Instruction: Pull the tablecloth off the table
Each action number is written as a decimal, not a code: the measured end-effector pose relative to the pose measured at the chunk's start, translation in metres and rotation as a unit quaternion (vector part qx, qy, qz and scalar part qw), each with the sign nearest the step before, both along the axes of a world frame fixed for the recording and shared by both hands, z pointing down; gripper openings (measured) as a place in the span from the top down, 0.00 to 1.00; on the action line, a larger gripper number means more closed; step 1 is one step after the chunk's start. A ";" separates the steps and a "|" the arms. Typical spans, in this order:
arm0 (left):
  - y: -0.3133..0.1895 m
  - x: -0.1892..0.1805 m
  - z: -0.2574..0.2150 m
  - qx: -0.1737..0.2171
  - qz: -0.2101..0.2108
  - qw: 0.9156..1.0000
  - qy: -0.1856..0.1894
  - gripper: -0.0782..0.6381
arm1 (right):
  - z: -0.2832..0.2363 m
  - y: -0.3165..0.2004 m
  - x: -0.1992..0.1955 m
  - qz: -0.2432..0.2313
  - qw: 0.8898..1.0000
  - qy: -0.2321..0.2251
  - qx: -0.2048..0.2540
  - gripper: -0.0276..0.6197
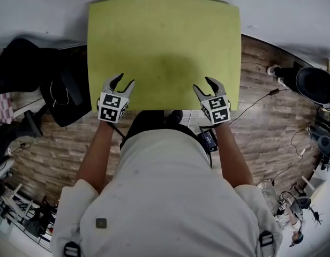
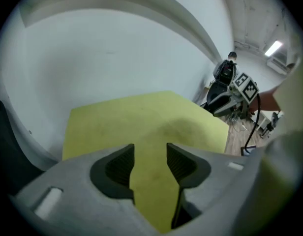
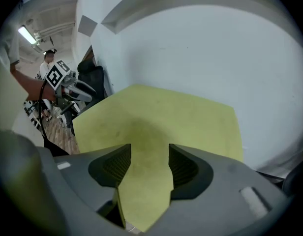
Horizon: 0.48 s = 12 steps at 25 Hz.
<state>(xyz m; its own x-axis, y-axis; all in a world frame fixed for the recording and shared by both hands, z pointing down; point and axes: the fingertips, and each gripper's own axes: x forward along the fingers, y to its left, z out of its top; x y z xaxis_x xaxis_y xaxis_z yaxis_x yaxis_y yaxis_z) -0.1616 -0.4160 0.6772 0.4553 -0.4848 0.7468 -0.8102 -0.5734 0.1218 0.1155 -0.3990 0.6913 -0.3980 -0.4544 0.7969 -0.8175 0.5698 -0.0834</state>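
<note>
Standing closest to the camera, the person in a white shirt (image 1: pixel 165 197) reaches both bare forearms forward, one gripper in each hand. The left gripper (image 1: pixel 125 79) sits at the near left edge of the yellow-green tablecloth (image 1: pixel 165 42), and the right gripper (image 1: pixel 203 84) sits at the near right edge, the two well apart and roughly level with each other. Seen along its own jaws, the left gripper (image 2: pixel 150 151) has its ribbed pads spread, and a strip of the tablecloth (image 2: pixel 136 117) shows in the gap, with neither pad pressing on it. The right gripper (image 3: pixel 149 151) stands the same way, jaws apart, with the tablecloth (image 3: pixel 181 117) running through the gap and its near border dropping away just below the pads, unpinched. Beyond the jaws the cloth lies flat and smooth, spread out to its far corners, with a faint darker shadow near its middle. A black chair (image 1: pixel 63 90) stands just beside the cloth's left border, on the wooden floor (image 1: pixel 261 116), where thin cables trail at the right. Past the cloth's far edge rises a plain white wall (image 2: pixel 117 48).
</note>
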 end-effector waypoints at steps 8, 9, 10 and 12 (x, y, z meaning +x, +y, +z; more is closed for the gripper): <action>0.009 -0.008 0.071 -0.084 -0.002 0.996 -0.033 0.50 | 0.081 0.009 0.014 0.003 0.996 0.045 -0.074 0.49; 0.009 -0.009 0.077 -0.091 -0.003 0.995 -0.039 0.49 | 0.088 0.009 0.017 0.004 0.995 0.052 -0.081 0.48; 0.010 -0.011 0.084 -0.097 -0.003 0.994 -0.045 0.49 | 0.094 0.011 0.019 0.004 0.994 0.059 -0.089 0.46; 0.013 -0.015 0.096 -0.106 -0.004 0.993 -0.058 0.49 | 0.100 0.014 0.018 0.000 0.992 0.067 -0.106 0.44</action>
